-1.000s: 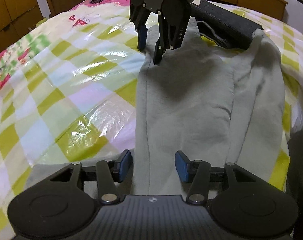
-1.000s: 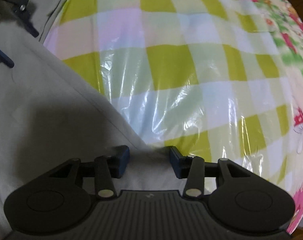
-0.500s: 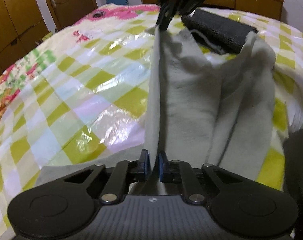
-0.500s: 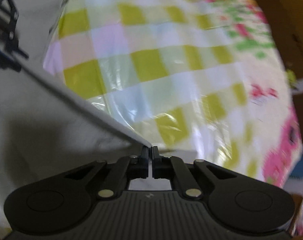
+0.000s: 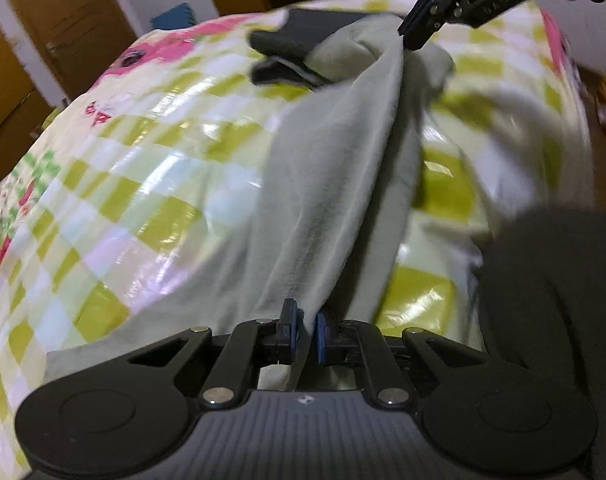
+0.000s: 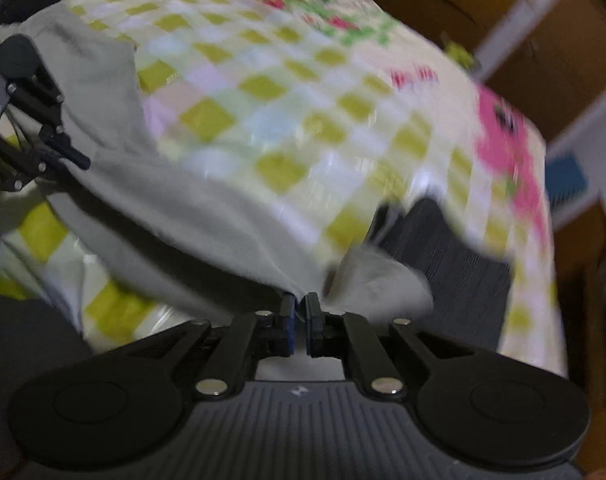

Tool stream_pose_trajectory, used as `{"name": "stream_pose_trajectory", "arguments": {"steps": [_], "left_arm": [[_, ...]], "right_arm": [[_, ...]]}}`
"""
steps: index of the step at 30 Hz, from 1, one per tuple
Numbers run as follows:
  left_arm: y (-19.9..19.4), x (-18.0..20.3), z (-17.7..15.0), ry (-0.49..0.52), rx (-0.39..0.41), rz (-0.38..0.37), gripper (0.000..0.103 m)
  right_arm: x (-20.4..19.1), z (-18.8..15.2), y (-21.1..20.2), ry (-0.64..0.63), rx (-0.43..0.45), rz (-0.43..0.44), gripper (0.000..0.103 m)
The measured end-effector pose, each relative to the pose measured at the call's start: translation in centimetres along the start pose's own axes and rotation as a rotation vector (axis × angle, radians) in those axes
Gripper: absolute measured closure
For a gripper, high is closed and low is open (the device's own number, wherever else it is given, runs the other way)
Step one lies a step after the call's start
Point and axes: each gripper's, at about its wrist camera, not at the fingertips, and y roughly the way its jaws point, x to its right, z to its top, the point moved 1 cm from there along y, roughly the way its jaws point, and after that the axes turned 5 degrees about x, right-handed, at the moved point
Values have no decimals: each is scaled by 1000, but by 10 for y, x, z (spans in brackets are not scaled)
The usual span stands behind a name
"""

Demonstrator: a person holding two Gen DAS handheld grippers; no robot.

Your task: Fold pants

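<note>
Both grippers are clamped on the pale grey pants: the left gripper pinches one edge, the right gripper another, stretching the cloth above the bed's middle. The thin fabric could slip free, or drag the dark folded garment near the far edge. A glossy checked bedcover covers the bed; wooden cabinets stand behind

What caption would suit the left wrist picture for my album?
Left gripper and right gripper pinch the pale pants, lifting one edge above the checkered bedcover.
</note>
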Motion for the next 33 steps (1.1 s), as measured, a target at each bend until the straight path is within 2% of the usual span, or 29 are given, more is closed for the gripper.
{"name": "stream_pose_trajectory", "arguments": {"steps": [4, 8, 12, 14, 17, 18, 23, 27, 29, 30, 33], "left_arm": [[-3, 3, 3, 12, -19, -1, 78], [3, 5, 9, 39, -36, 1, 78], [6, 15, 18, 71, -50, -1, 78], [6, 17, 21, 79, -58, -3, 78], [7, 18, 23, 90, -65, 0, 78], [8, 18, 24, 87, -63, 0, 77], [18, 17, 35, 58, -37, 3, 77], [22, 21, 44, 57, -19, -5, 77], [24, 24, 47, 69, -18, -11, 77], [25, 26, 48, 74, -17, -11, 77], [24, 27, 52, 81, -9, -17, 77]], "right_arm": [[22, -46, -22, 374, 88, 3, 88], [51, -96, -27, 748, 145, 11, 85], [68, -127, -13, 1053, 260, 133, 84], [68, -134, -1, 1135, 269, 173, 83], [62, -144, 10, 1173, 212, 158, 83], [61, -149, 9, 1199, 225, 164, 84], [71, -172, 19, 1434, 374, 139, 79], [80, -185, 31, 1614, 552, 195, 77], [81, -190, 40, 1692, 590, 221, 85], [81, -192, 45, 1724, 587, 237, 97], [81, -197, 39, 1750, 608, 241, 99]]}}
